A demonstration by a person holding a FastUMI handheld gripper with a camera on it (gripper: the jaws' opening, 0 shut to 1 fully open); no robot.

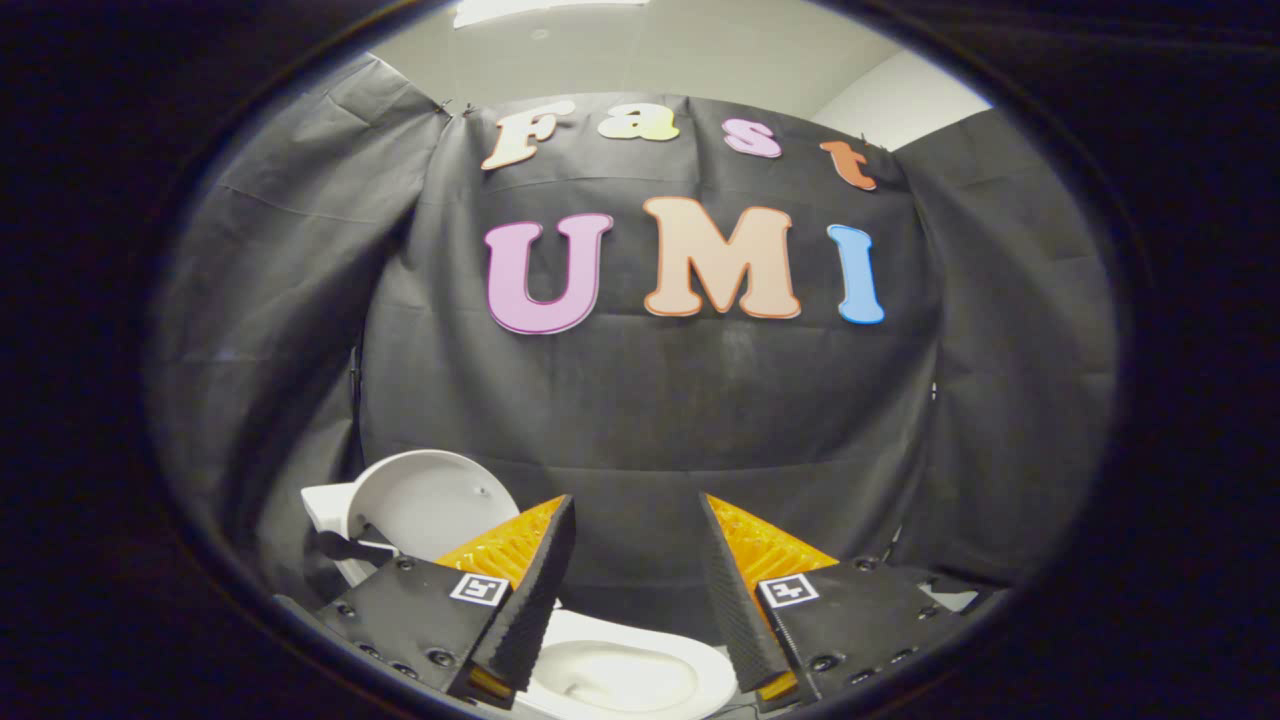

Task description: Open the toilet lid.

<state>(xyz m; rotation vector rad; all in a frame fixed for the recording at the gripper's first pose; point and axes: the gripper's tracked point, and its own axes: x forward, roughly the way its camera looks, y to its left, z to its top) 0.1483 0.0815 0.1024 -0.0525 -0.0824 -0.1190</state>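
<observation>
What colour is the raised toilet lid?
White, plain. The toilet lid shows best in the gripper view, beyond the open hand-held gripper.

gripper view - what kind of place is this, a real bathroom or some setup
Most likely a staged recording booth, not a real bathroom. Black cloth hangs as the wall on all sides, and a small white toilet sits below with its lid already raised. The gripper hangs open above the bowl, holding nothing.
</observation>
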